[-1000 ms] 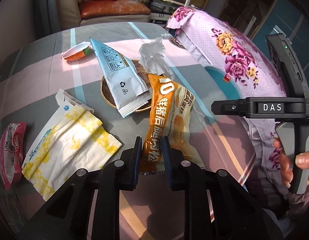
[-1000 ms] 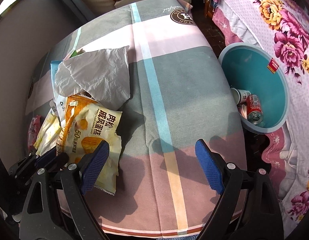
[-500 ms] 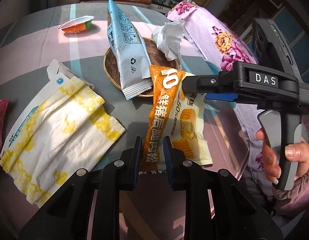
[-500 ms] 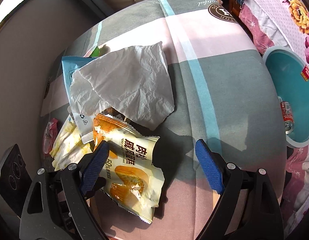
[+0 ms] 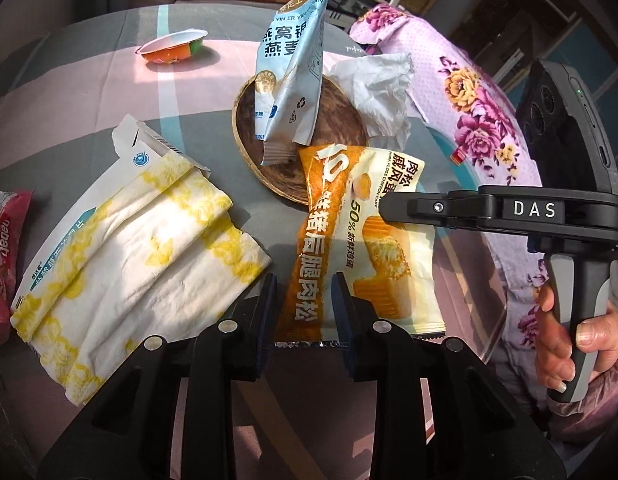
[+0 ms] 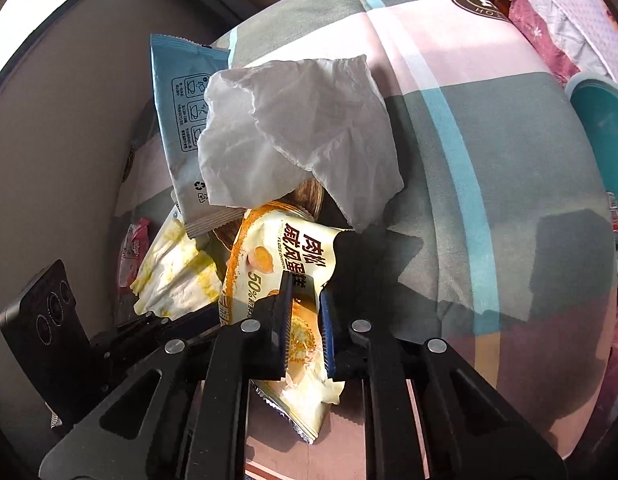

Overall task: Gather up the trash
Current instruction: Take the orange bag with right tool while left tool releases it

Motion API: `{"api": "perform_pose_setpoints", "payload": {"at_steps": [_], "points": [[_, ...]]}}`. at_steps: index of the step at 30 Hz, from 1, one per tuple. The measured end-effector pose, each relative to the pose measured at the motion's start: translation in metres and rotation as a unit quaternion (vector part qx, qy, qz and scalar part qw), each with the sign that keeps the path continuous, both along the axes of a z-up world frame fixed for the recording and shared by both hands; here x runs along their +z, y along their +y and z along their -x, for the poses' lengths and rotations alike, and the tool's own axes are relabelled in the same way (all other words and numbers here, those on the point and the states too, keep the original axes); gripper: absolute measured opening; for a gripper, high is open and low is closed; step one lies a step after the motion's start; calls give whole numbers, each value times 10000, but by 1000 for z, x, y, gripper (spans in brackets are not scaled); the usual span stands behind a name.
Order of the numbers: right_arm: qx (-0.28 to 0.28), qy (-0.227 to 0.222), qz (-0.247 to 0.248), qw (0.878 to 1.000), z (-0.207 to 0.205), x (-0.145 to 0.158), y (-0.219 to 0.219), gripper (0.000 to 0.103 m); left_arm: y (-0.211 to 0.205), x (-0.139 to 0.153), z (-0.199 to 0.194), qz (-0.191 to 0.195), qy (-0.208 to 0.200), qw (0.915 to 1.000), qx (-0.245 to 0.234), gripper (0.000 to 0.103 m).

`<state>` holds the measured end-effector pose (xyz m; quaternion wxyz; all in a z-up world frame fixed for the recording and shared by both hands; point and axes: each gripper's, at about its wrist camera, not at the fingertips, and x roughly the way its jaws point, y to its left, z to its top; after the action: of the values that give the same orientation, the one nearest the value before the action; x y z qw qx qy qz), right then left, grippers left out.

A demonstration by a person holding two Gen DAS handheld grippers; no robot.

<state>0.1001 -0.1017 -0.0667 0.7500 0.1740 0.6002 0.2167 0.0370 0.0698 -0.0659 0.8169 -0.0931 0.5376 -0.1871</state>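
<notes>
An orange and cream cake wrapper [image 5: 349,240] lies on the table by a brown woven dish [image 5: 333,120]. My left gripper [image 5: 303,304] is shut on the wrapper's near edge. My right gripper [image 6: 305,316] is shut on the same wrapper [image 6: 285,264] from its other side, and its body shows in the left wrist view [image 5: 501,210]. A light blue packet [image 5: 293,80] stands tilted in the dish, with a crumpled white tissue [image 5: 377,92] beside it; the tissue also shows in the right wrist view [image 6: 301,128].
A yellow-stained white tissue on its pack [image 5: 129,248], a pink wrapper [image 5: 5,248] and an orange-lidded cup [image 5: 173,44] lie to the left. A teal bin [image 6: 605,120] stands off the table's right edge beside a floral cloth [image 5: 469,100].
My right gripper has swung left over the cake wrapper and shut on it. My left gripper keeps its hold. The blue packet has tipped up in the dish.
</notes>
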Motion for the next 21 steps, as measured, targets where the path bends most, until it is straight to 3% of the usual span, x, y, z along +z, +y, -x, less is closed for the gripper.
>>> {"api": "perform_pose_setpoints", "payload": {"at_steps": [9, 21], "points": [[35, -355, -194, 9992, 14, 29, -16, 6, 26, 35, -6, -65, -342, 9979, 554, 50], [-167, -531, -292, 9980, 27, 47, -58, 6, 7, 63, -50, -338, -606, 9954, 662, 50]]}}
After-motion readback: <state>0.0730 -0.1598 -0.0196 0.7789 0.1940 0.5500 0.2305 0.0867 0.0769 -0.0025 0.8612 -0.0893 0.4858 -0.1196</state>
